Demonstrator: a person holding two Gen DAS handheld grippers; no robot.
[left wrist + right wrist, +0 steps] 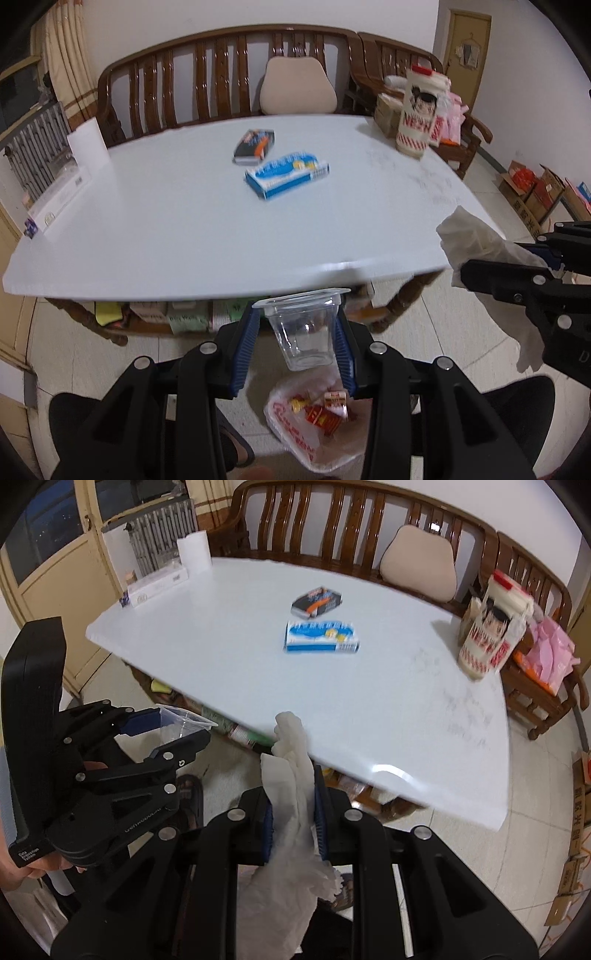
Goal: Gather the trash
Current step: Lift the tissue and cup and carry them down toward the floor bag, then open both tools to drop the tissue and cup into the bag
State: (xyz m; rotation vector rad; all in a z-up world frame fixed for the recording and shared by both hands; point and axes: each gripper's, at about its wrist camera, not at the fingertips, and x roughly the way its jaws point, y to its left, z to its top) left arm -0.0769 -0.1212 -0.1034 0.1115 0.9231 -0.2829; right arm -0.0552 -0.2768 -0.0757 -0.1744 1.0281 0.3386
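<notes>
My left gripper (301,317) is shut on a clear plastic cup (303,328), held upright off the near edge of the white table (166,229). Straight below it, on the floor, lies an open plastic trash bag (295,432) with red and yellow wrappers inside. My right gripper (295,801) is shut on a crumpled white tissue (291,775) that sticks up past its blue pads and hangs down behind them. In the left wrist view the right gripper (491,266) and the tissue (469,236) show at the right edge. The left gripper (173,727) with the cup (181,720) appears at the left of the right wrist view.
On the table lie a blue and white box (286,173), a dark box (255,146), a tall printed cup (415,114) at the far right, and a long white box (59,199) at the left. A wooden bench (229,74) stands behind. Cardboard boxes (535,192) sit on the floor at right.
</notes>
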